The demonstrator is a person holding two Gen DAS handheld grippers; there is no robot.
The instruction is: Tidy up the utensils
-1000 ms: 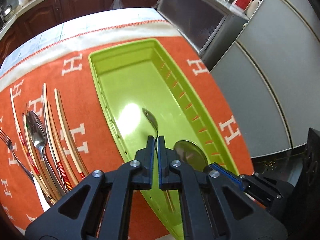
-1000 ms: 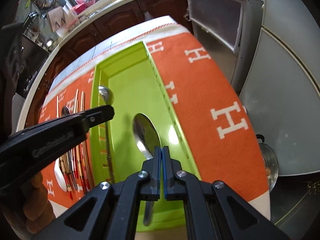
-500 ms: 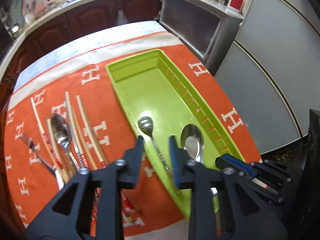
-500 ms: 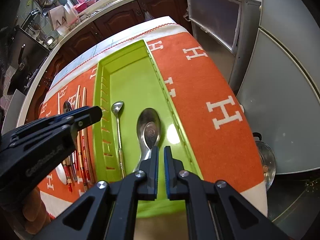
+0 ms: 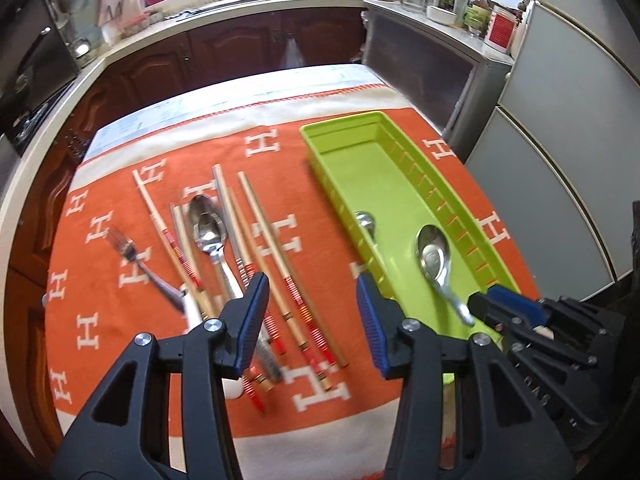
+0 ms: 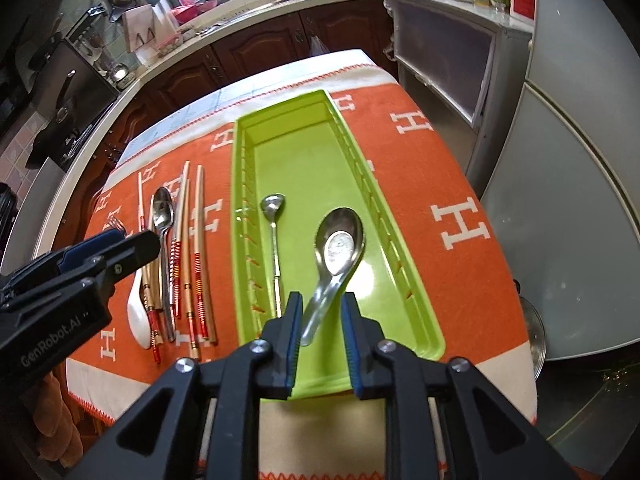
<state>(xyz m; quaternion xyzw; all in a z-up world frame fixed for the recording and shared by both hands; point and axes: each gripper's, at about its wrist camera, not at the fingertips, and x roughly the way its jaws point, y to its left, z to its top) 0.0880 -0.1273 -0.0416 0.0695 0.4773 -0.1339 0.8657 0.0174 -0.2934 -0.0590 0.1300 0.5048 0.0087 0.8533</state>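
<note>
A long lime-green plastic tray [image 6: 416,320] lies on an orange cloth patterned with white H letters [image 6: 460,224], holding two utensils: a broad steel soup spoon [image 6: 338,246] on its right side and a slim, small-bowled steel teaspoon [image 6: 274,216] along its left wall. The right gripper [image 6: 320,338], black with blue-lined fingers, hangs over the tray's near end with its jaws parted; the soup spoon's handle runs up between them, with a gap showing on either side in the right wrist view. The left gripper [image 5: 310,320] hovers above the cloth with its jaws spread wide, holding nothing.

To the left of the tray, loose cutlery waits on the cloth: two steel spoons [image 5: 208,228] with bowls overlapping, one steel fork [image 5: 132,256] at the far left, one white ceramic spoon [image 6: 138,312] partly under the pile, and a spread of pale wooden chopsticks [image 5: 272,256] with red-banded ends, about six sticks, though overlap makes the count uncertain.
</note>
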